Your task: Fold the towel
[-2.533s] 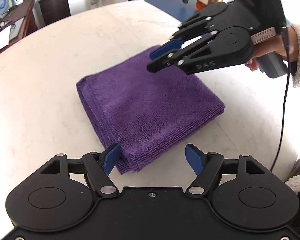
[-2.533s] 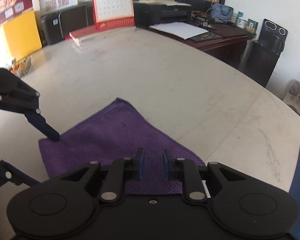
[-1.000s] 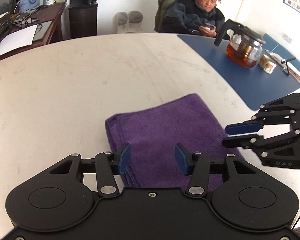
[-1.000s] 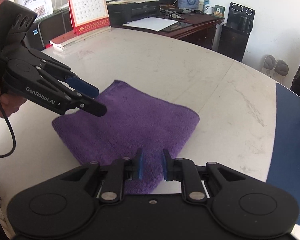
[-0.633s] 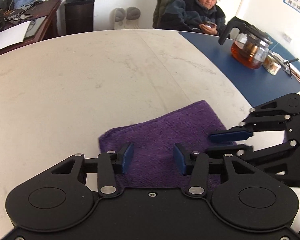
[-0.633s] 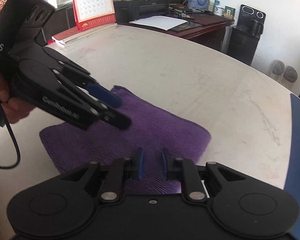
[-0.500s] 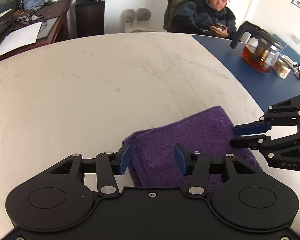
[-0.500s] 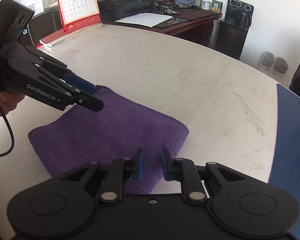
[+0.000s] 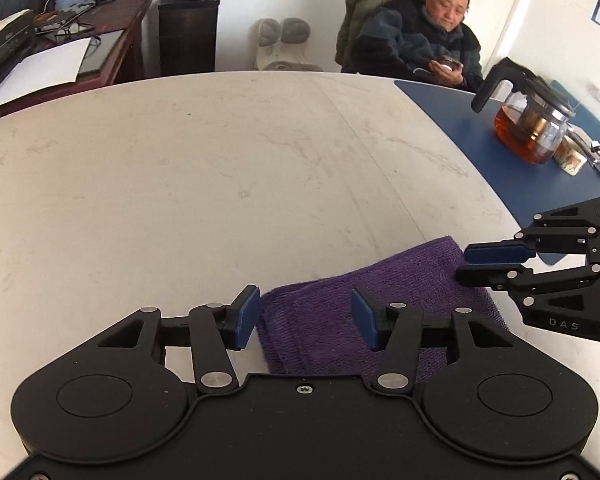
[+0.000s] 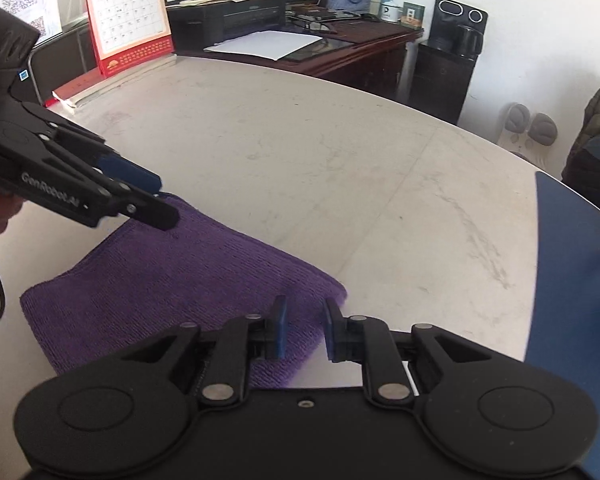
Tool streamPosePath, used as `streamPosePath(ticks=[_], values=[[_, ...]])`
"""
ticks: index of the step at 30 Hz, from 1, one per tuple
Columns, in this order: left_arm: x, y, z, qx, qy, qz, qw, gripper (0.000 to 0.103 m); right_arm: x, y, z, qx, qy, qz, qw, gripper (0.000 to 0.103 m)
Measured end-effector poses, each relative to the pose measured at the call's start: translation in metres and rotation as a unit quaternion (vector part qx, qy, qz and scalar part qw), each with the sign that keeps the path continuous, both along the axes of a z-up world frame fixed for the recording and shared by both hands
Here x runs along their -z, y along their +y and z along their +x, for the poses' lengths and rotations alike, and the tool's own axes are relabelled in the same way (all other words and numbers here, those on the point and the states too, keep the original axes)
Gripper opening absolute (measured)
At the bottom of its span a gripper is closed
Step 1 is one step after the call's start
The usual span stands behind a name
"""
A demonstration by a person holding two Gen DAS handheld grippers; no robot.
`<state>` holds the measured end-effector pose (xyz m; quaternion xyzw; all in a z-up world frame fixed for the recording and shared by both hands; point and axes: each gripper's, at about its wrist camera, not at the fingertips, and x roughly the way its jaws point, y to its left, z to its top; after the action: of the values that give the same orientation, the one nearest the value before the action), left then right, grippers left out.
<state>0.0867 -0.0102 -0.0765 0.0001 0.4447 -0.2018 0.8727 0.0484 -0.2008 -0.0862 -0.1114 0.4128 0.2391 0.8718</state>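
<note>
A purple towel (image 9: pixel 380 292) lies folded and flat on the pale marble table (image 9: pixel 219 180). My left gripper (image 9: pixel 304 320) hovers open over its left corner, with nothing between the blue pads. In the left wrist view my right gripper (image 9: pixel 463 265) hangs over the towel's right side. In the right wrist view the towel (image 10: pixel 179 280) spreads to the left. My right gripper (image 10: pixel 304 332) stands just over its near right corner, open by a narrow gap and holding nothing. My left gripper (image 10: pixel 164 201) is above the towel's far corner.
A glass teapot (image 9: pixel 528 128) stands on a blue mat (image 9: pixel 480 132) at the table's right. A person (image 9: pixel 432 40) sits behind it. A red desk calendar (image 10: pixel 127 20) on books and a printer (image 10: pixel 227 16) stand at the far left edge.
Both grippers have backed off and tilted up from the folded towel, which now sits lower in both views. The left jaws stay wide, the right jaws narrow. The towel has not been gripped.
</note>
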Motion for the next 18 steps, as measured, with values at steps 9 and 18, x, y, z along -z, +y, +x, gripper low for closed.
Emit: streamPosePath(ticks=[9,18], values=[[0.004,-0.030,-0.060,0.077,0.036,-0.021,0.9962,0.053,-0.011,-0.002,-0.044,0.005,0.014,0.005,1.000,0.016],[0.004,-0.019,-0.077,0.027,0.032,0.012,0.9991,0.053,-0.014,-0.014,-0.086,0.030,0.031,-0.015,0.999,0.016]])
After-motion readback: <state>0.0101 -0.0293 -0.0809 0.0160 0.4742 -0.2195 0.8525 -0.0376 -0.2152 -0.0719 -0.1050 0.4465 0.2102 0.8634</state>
